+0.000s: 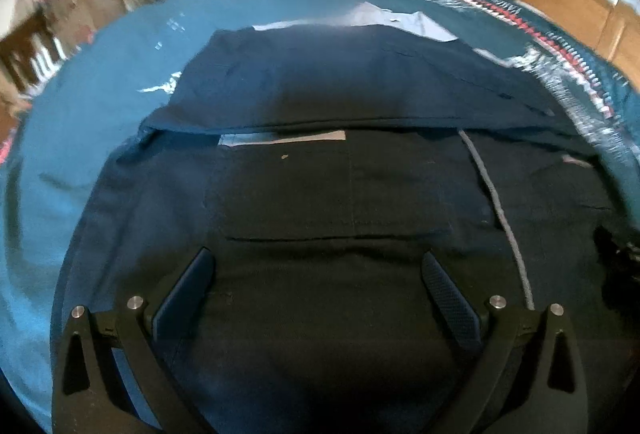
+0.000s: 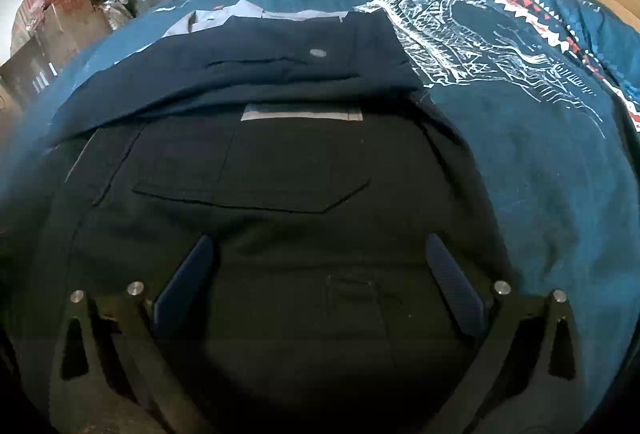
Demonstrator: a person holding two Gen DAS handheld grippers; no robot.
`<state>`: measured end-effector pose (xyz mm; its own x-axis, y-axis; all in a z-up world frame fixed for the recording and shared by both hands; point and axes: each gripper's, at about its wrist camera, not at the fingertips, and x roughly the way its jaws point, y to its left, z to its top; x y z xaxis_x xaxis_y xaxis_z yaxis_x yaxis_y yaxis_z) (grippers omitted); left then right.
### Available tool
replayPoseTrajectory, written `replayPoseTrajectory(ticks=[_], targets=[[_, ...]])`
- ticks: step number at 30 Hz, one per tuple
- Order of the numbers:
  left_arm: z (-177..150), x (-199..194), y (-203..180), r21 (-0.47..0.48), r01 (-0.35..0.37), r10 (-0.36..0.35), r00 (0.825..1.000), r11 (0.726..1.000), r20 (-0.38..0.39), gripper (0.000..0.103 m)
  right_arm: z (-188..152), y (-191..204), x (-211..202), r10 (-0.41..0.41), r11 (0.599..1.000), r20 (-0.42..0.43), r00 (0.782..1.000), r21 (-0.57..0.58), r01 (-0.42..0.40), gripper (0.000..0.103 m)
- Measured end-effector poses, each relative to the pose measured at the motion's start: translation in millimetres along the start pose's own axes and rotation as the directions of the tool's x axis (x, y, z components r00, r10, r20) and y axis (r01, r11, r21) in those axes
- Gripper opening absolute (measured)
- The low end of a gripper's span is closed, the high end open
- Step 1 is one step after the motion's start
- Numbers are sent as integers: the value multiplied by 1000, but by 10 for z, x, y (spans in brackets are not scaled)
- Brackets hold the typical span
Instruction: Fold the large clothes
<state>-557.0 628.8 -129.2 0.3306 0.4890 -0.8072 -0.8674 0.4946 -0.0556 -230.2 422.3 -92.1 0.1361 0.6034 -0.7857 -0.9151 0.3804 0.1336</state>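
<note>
Left tool (image 1: 318, 274), right tool (image 2: 320, 262): both spread wide, holding nothing, above dark trousers (image 2: 280, 169). Trousers: flat on blue bedspread (image 2: 540, 173), far part folded over. Step: between folds. Next: grip an edge, fold again.

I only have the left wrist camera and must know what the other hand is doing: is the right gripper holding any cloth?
Observer: No. The right gripper is open, with nothing pinched between its pads, above the dark navy garment.
Operator: What lies just ahead of its fingertips?
Observer: A sewn pocket with a pointed lower edge.
Operator: Any landmark on the folded-over part beyond that?
Observer: A small round pale button sits on the folded-over layer, near its far right corner.
</note>
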Motion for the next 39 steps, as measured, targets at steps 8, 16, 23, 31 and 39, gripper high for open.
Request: replayPoseTrajectory(ticks=[8,16,23,31,39], targets=[[-299,-900,1342,-215,6,6,998,977,56,102,-478,-1095,-802,422,894,-93,902,207,-397,93],[-978,-1133,1711,-274,308,-317,948,911,11,101,-1010,-1201,-812,581,804,-206,788,300,-514,72],[-1054,-1046,1513,-243,371,-387,922,896,-22,101,-1014,-1036,-671,531,843,-246,811,253,-475,73],[-1092,-1107,1540,-215,427,-449,892,878,-61,101,-1049,-764,-717,570,822,-316,759,215,-527,73],[-1195,-1136,1321,-143,447,-464,878,883,-121,65,-1052,-884,-727,570,822,-318,757,214,-528,73]])
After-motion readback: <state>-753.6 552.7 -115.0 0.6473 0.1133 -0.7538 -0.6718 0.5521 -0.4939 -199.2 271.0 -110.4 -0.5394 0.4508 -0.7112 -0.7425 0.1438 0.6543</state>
